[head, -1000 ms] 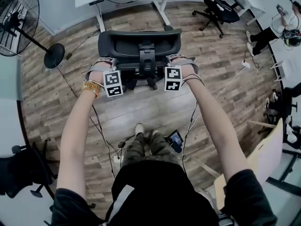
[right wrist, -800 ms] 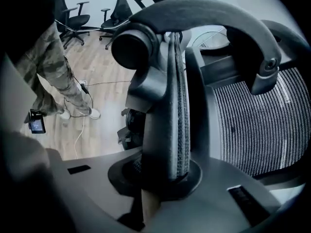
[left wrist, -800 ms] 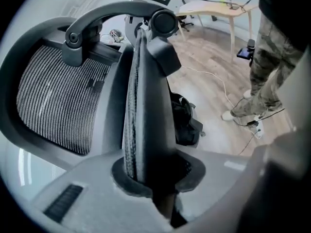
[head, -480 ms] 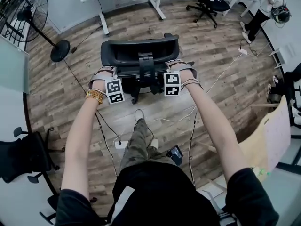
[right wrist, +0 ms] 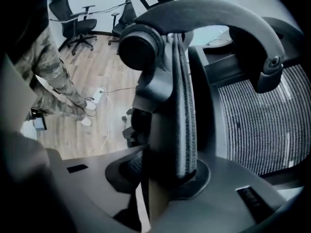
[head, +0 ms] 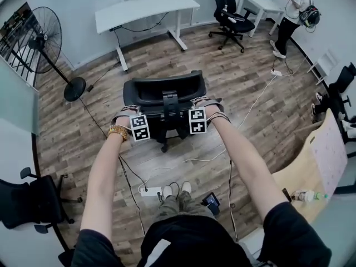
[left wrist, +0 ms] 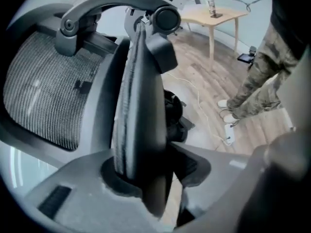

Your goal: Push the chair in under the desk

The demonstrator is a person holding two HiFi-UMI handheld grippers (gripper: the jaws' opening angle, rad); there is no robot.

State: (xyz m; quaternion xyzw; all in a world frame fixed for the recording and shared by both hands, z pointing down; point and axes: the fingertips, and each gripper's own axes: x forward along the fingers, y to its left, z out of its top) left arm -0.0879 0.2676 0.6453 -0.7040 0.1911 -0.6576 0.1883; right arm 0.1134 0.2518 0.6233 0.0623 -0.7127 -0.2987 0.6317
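Note:
A black mesh office chair (head: 164, 90) stands on the wood floor with its back toward me, facing the white desk (head: 146, 7) a little beyond it. My left gripper (head: 128, 112) sits at the left end of the backrest's top rim and my right gripper (head: 207, 102) at the right end. In the left gripper view the backrest rim (left wrist: 138, 125) lies between the jaws of the left gripper (left wrist: 160, 178); they are opening, with a gap at one side. In the right gripper view the right gripper (right wrist: 155, 174) is shut on the rim (right wrist: 177, 130).
A standing fan (head: 41, 38) is left of the desk. A second black chair (head: 228, 10) and a person (head: 292, 10) are at the back right. A power strip (head: 150, 191) and cables lie by my feet. A wooden table (head: 311, 160) is at right, another chair (head: 28, 199) at left.
The head view has lifted, so the whole desk and more of the room show. The person's feet have come together. Both grippers stay at the chair's backrest rim.

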